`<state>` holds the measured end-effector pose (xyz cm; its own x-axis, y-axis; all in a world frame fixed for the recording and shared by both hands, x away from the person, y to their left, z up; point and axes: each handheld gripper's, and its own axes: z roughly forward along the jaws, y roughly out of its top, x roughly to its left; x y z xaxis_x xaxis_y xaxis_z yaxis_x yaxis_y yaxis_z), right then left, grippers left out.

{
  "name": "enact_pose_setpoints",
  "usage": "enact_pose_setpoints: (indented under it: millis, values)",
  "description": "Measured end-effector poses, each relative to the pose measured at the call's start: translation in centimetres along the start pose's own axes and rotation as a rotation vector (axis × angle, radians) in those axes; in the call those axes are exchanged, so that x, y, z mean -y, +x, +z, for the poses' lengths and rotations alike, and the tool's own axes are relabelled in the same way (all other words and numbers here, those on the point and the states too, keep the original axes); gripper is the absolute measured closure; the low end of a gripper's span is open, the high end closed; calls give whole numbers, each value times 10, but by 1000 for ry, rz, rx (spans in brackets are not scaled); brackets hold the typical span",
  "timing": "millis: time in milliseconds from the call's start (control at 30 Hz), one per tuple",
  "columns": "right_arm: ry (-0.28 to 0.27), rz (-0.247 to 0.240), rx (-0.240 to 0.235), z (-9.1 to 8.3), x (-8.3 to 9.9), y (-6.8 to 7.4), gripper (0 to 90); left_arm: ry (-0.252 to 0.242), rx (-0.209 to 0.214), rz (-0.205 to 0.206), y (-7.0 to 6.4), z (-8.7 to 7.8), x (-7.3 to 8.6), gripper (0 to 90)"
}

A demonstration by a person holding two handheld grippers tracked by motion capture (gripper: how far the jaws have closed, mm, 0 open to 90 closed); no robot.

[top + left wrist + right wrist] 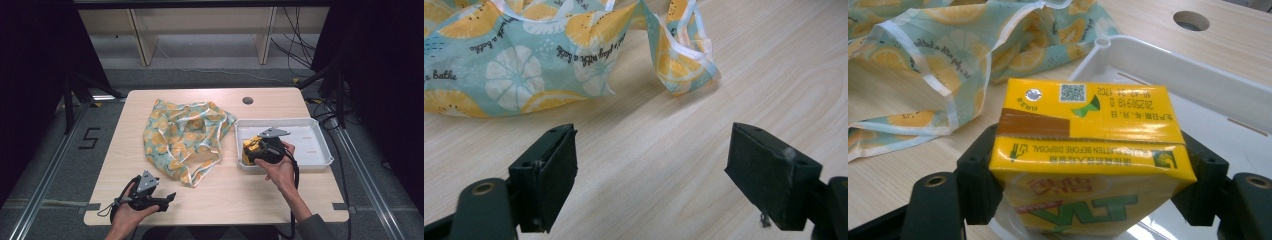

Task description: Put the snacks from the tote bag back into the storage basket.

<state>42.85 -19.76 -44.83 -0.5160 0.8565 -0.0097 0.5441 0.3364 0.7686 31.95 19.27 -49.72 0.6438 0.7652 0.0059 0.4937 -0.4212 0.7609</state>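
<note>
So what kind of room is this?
Probably a lab or test room, not a home: a bare wooden table on metal floor rails, loose cables behind, and dark curtains around.

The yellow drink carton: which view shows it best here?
The right gripper view: the yellow drink carton sits close up between the right gripper jaws, its printed top and foil straw hole legible, above the white tray. The high view shows it small, largely hidden by that gripper. The left gripper view faces the lemon-print bag instead.
</note>
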Motion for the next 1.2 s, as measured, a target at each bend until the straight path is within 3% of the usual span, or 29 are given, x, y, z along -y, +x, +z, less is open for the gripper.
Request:
enact_pose_setpoints:
  millis: [100, 133, 200, 233, 333, 367, 467, 500, 633, 733, 833, 900, 933, 1033, 1133, 1167, 1200]
  values:
    - [-8, -32, 9, 0, 2, -1, 291, 2, 1, 11, 0, 0, 0, 194]
    - [-16, 2, 8, 0, 2, 1, 290, 5, 0, 7, 0, 0, 0, 195]
    - [6, 12, 4, -2, 3, 2, 289, 13, -1, 12, 0, -1, 0, 194]
    - [-15, -33, 11, -1, 4, -1, 288, 7, -2, 13, 0, -1, 0, 194]
    - [-3, -5, 4, -3, 5, 0, 286, -1, 0, 11, 0, 0, 0, 194]
    - [-18, -30, 10, -2, 6, -1, 284, 0, 0, 11, 0, 0, 0, 194]
    - [-25, -25, 8, -3, 6, -2, 270, 3, 1, 14, 0, 0, 0, 194]
    - [-40, 3, -2, -3, 6, 1, 258, 2, 1, 13, 0, 0, 0, 194]
    - [-49, -26, -3, -13, 2, -1, 235, 0, 2, 12, 0, -1, 0, 195]
    - [-78, -29, -3, -23, 1, -1, 228, 2, 3, 13, 0, -1, -1, 194]
    - [-81, -12, -32, -34, 1, -3, 244, -10, -1, -11, -2, 1, 0, 194]
    - [-106, -20, -31, -41, 3, -4, 313, 7, 2, 24, 0, -1, 0, 194]
    - [-117, -24, -41, -42, 4, -5, 347, -11, 1, 2, -2, 1, 0, 194]
    - [-119, -23, -64, -52, 8, -5, 445, -5, 0, -10, -2, 1, 0, 194]
    - [-134, -28, -70, -58, 12, -5, 562, -9, 4, -8, -2, 0, 0, 194]
    - [-140, -32, -83, -59, 13, -5, 619, -2, -4, 11, -1, 0, 0, 194]
    - [-125, -52, -112, -61, 14, -5, 661, -7, -1, 4, -1, 0, 0, 195]
